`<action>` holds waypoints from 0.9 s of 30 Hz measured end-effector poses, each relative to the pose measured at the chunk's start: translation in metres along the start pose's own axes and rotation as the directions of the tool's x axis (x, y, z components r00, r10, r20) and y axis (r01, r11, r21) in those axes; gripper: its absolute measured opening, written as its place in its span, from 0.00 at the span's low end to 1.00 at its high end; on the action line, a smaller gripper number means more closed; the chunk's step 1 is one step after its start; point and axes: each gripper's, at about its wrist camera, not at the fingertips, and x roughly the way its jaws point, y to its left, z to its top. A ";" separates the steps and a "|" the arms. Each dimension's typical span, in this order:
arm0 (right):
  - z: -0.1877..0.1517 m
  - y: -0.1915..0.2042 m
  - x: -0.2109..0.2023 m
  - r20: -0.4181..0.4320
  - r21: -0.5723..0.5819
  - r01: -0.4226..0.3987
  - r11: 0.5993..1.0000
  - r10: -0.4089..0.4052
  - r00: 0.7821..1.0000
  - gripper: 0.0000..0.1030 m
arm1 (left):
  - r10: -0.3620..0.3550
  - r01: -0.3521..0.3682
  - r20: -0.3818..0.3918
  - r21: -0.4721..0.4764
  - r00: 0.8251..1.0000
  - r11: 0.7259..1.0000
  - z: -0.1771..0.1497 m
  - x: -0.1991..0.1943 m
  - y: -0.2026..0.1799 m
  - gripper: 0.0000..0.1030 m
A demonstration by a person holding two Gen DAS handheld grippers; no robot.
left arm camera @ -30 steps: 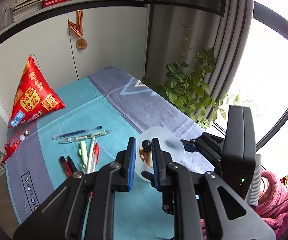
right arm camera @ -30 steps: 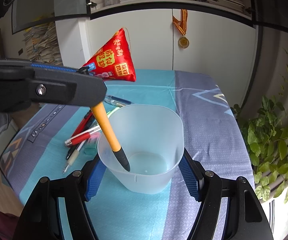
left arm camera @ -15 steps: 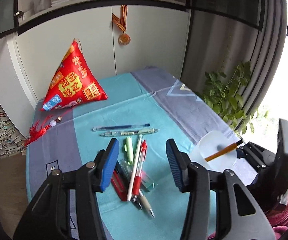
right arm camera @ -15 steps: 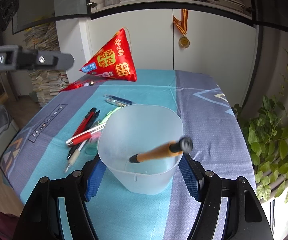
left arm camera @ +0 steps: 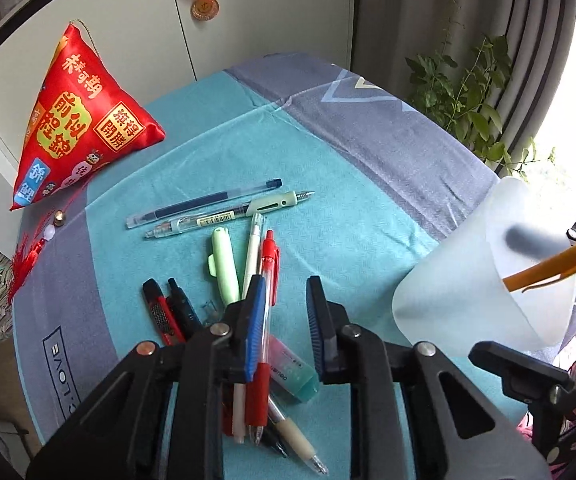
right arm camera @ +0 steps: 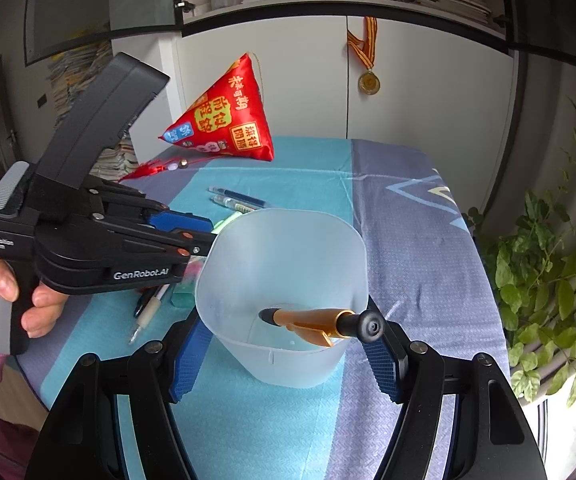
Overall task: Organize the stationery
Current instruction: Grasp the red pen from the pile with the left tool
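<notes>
My right gripper [right arm camera: 286, 356] is shut on a translucent plastic cup [right arm camera: 280, 264], one pad on each side of it. An orange pen [right arm camera: 315, 318] leans inside the cup [left arm camera: 483, 280]. My left gripper [left arm camera: 286, 312] hovers low over a pile of pens on the teal cloth. Its jaws are closing; only bare cloth and a teal-pink eraser [left arm camera: 291, 372] show in the gap, with nothing pressed. A red pen [left arm camera: 268, 268] runs under its left finger, beside a white pen [left arm camera: 254, 256] and a green highlighter [left arm camera: 224, 268]. A red utility knife [left arm camera: 160, 312] lies to the left.
Two more pens [left arm camera: 216, 208] lie crosswise farther back. A red pyramid cushion [left arm camera: 84, 120] with a tassel sits at the back left. A leafy plant [left arm camera: 467, 96] stands beyond the table's right edge. A person's hand [right arm camera: 8, 280] holds the left gripper's handle.
The left gripper let the orange pen drop into the cup, then swung left and down over the pile of pens, opening wide and narrowing again. The right gripper and cup stayed put.
</notes>
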 end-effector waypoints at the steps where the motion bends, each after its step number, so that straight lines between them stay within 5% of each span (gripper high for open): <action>1: 0.000 0.000 0.000 0.000 -0.001 0.000 1.000 0.000 1.000 0.69 | 0.001 -0.001 -0.007 0.000 1.000 1.000 0.001 0.004 0.001 0.18; 27: 0.000 0.000 0.002 0.000 0.005 -0.004 1.000 0.004 1.000 0.69 | 0.001 0.005 -0.083 0.077 0.997 0.997 0.024 0.044 -0.002 0.13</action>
